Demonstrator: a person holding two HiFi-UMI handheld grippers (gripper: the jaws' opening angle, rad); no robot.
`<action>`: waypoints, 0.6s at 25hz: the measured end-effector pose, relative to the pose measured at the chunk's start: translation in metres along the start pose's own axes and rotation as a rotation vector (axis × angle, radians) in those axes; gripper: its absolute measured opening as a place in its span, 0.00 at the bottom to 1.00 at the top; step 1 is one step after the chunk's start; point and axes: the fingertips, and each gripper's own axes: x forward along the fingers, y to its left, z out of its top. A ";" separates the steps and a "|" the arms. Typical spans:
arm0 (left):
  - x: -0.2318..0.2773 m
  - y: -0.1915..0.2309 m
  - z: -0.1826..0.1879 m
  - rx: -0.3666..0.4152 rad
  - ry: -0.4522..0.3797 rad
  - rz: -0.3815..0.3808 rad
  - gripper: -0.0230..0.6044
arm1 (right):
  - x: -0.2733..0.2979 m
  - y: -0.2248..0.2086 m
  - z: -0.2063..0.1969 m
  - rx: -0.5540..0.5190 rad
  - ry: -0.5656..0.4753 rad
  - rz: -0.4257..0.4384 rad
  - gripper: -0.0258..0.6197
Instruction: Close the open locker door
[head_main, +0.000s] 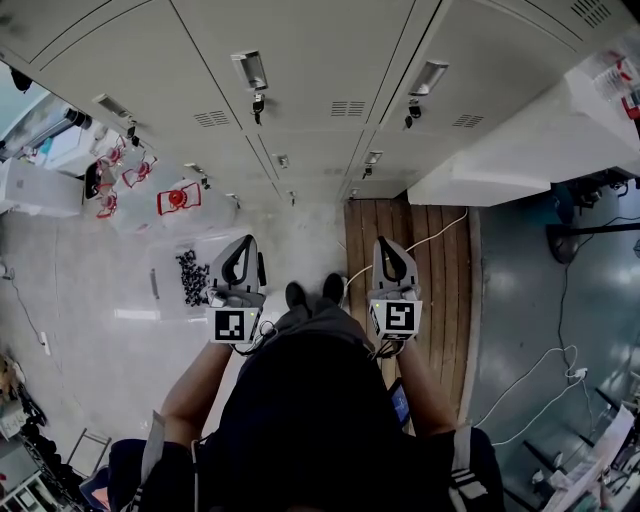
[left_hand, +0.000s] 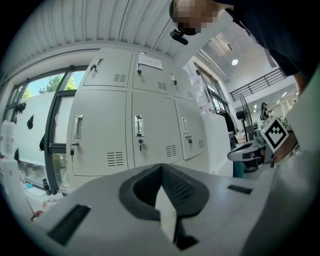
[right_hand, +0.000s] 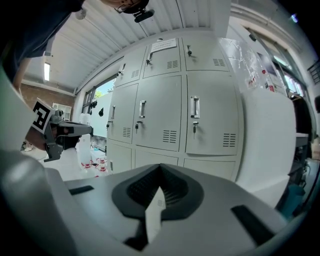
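Head view, left hand-held gripper (head_main: 243, 243) pressed together, right hand-held gripper (head_main: 389, 245) likewise, facing lockers (head_main: 330, 60).

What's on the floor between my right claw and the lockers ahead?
In the head view, just wooden floorboards crossed by a white cable lie between the right claw and the lockers.

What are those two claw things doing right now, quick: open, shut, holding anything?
Left gripper: closed, jaws together, holding nothing.
Right gripper: closed, jaws together, holding nothing.
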 end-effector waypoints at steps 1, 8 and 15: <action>-0.001 0.001 0.000 0.003 -0.004 0.001 0.04 | 0.000 0.001 0.001 0.000 -0.001 0.002 0.04; -0.006 0.006 0.001 -0.016 -0.009 0.023 0.04 | 0.004 0.008 0.006 -0.006 -0.001 0.021 0.04; -0.009 0.010 -0.007 0.025 0.024 0.020 0.04 | 0.009 0.014 0.004 -0.013 0.007 0.035 0.04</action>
